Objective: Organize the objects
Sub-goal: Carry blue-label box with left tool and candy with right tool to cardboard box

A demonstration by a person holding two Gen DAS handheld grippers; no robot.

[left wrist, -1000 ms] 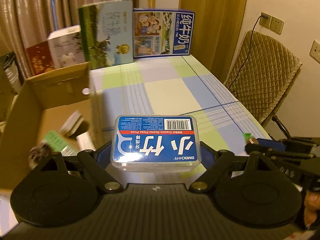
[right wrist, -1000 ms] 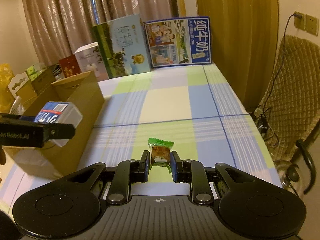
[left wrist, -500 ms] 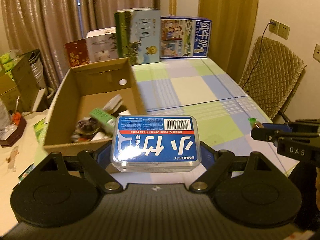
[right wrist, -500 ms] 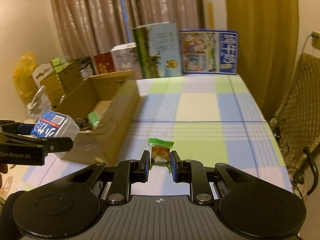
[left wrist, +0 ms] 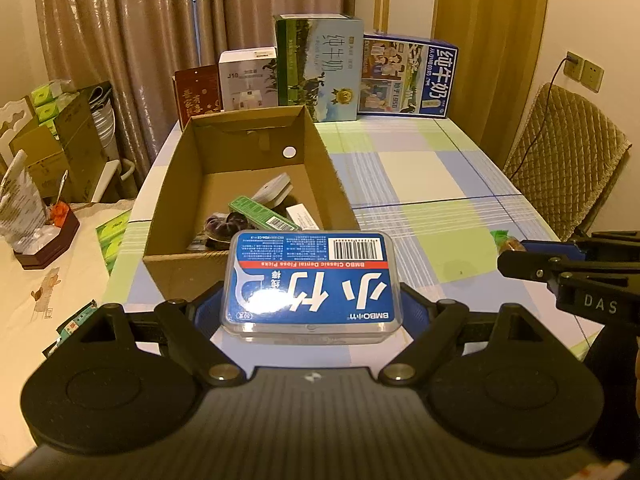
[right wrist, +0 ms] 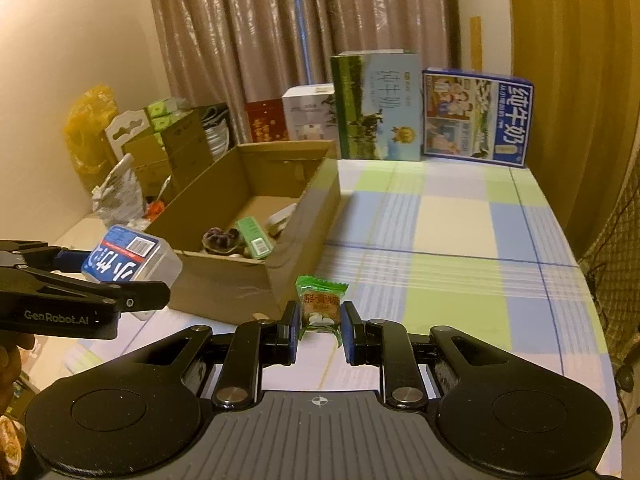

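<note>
Dental floss pick box [left wrist: 312,284], clear plastic with blue label, clamped between the left gripper's [left wrist: 313,307] fingers, held above the table [left wrist: 432,184] just short of the near wall of the open cardboard box [left wrist: 176,184]. Green-wrapped candy [right wrist: 320,305] pinched in the right gripper [right wrist: 320,330], held over the checked tablecloth beside the cardboard box's right wall. Inside the box: a green packet [left wrist: 264,216], a dark round item, and other small things.
</note>
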